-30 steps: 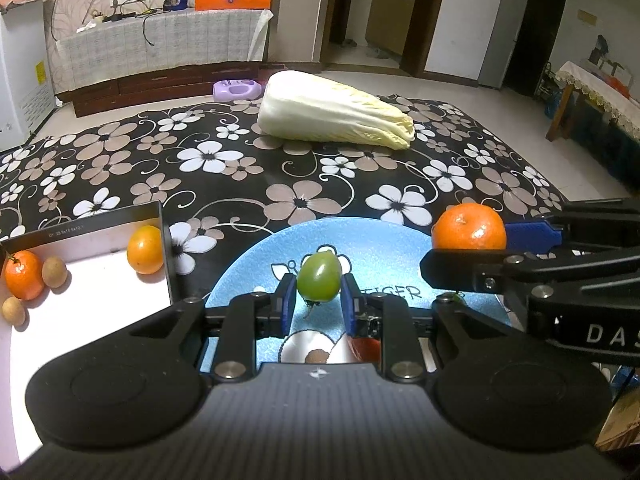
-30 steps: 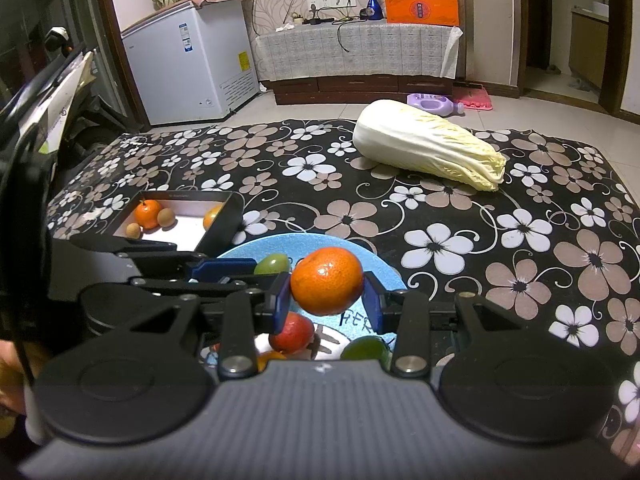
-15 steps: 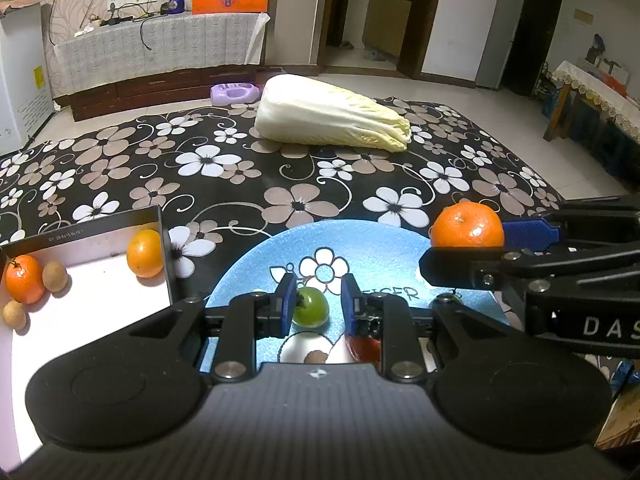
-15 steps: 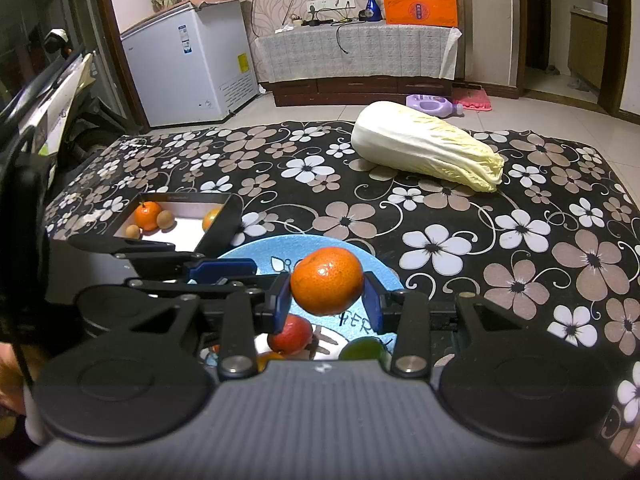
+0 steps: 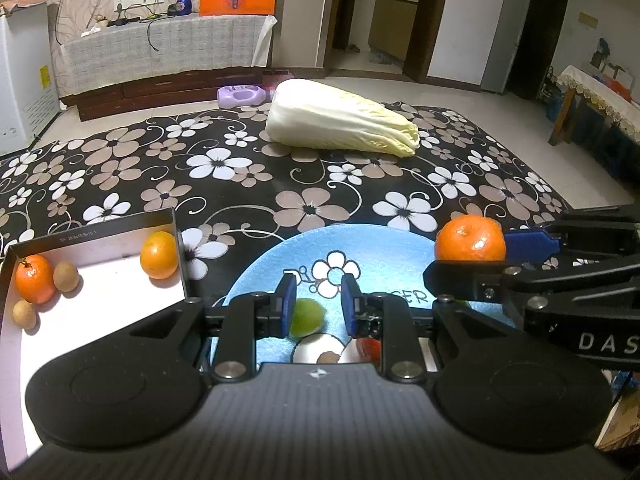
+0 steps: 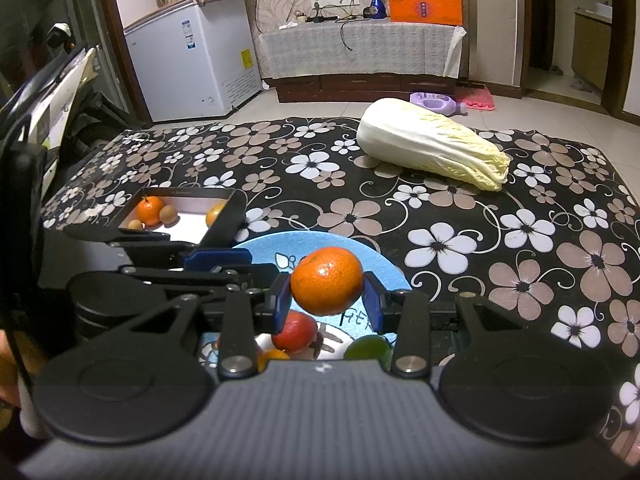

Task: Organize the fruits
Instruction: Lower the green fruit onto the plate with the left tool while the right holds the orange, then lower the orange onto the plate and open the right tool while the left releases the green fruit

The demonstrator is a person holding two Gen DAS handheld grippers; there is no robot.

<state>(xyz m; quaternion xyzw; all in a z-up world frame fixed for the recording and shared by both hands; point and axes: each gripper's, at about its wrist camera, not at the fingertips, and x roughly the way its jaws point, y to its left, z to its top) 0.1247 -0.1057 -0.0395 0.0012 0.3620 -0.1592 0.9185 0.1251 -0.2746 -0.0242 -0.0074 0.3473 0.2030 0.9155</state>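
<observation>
1. Fingers of the right gripper (image 6: 327, 303) are clenched on a mandarin (image 6: 327, 281), which we find lifted clear above the blue plate (image 6: 384, 264); nothing supports it but the two blue pads.
2. Left gripper (image 5: 318, 300): fingers parted and holding nothing. A green fruit (image 5: 306, 317) lies on the plate below the gap and toward the left pad; we see no contact between pads and fruit, though its blurred outline leaves this uncertain.
3. Just beneath and behind the right fingers, we note on the plate a red fruit (image 6: 295, 330), a small orange piece (image 6: 272, 357) and a second green fruit (image 6: 367, 347), partly hidden by the gripper body.
4. Left of the left fingers stands the white-floored box (image 5: 100, 240), holding two orange citrus fruits (image 5: 159, 255) (image 5: 34, 279) and two small brown fruits (image 5: 65, 276) (image 5: 25, 313).
5. Far ahead of both sets of fingers, a napa cabbage (image 5: 340, 124) lies on the flowered cloth (image 5: 120, 168), well apart from plate and box.
6. Progress, in our judgement: partial. Four fruits sit in the box; the held mandarin awaits placement, and we cannot tell from this view which fruits belong to which container, so the remaining count is open.
</observation>
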